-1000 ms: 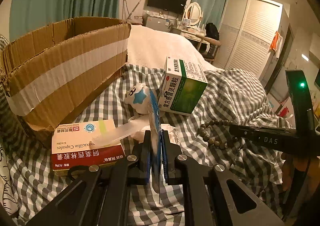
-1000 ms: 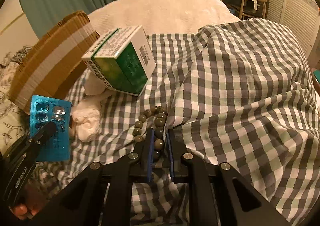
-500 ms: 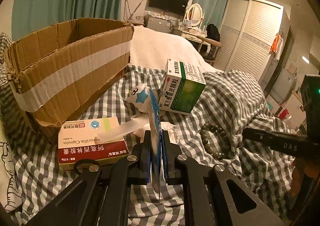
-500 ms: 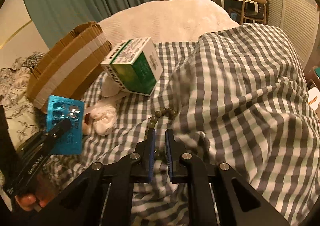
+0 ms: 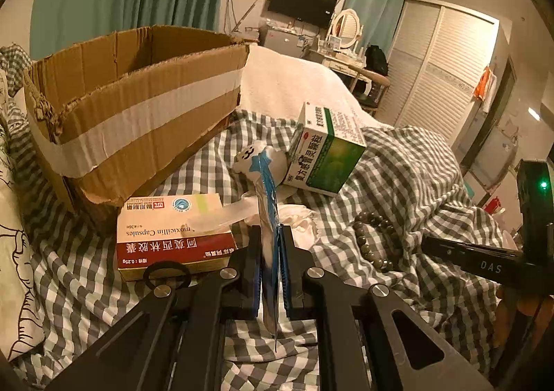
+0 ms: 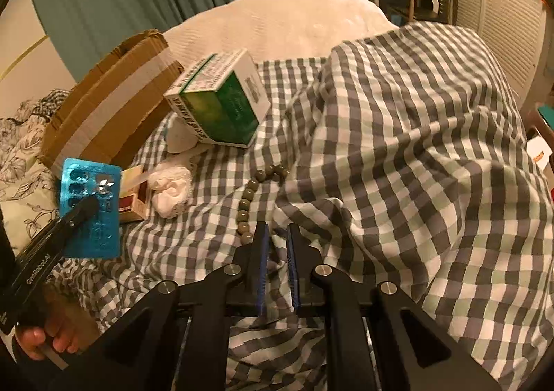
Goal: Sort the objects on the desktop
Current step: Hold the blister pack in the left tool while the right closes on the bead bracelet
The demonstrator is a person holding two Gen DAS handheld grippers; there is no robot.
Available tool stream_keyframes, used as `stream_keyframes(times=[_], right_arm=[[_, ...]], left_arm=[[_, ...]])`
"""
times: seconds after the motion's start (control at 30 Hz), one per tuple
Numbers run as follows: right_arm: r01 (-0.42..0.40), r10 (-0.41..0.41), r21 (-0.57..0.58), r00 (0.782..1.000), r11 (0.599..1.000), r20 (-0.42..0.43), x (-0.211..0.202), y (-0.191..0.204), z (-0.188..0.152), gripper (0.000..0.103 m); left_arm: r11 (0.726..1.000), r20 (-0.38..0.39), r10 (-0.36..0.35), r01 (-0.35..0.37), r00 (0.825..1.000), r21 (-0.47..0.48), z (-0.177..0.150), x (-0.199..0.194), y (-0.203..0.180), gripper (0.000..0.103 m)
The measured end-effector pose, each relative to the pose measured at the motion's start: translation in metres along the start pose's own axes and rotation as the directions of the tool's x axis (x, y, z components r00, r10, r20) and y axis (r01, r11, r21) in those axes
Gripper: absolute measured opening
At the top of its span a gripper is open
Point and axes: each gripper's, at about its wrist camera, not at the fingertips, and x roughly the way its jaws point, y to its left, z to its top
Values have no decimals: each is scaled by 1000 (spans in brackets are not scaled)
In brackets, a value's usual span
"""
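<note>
We grasp the blue blister pack [image 5: 268, 218] edge-on in our left gripper [image 5: 269, 252], the cardboard box [image 5: 138, 107] ahead-left, while our right gripper [image 6: 277, 242] is opening empty beside the bead bracelet [image 6: 247, 202].

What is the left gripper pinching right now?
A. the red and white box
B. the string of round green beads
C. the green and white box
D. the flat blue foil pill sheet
D: the left gripper is shut on the flat blue foil pill sheet, held up on edge, while the beads, both boxes and the cloth lie on the checked blanket.
</note>
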Motion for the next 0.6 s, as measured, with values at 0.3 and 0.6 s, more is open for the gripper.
stream_keyframes(times=[0.3, 0.6], right_arm=[[28, -28, 0, 998, 1000, -63, 27, -1, 5, 33], [85, -88, -29, 988, 996, -129, 63, 6, 8, 34]], left_arm=[[999, -36, 7, -8, 999, -32, -7, 24, 12, 9], [998, -43, -15, 13, 999, -65, -10, 29, 20, 9]])
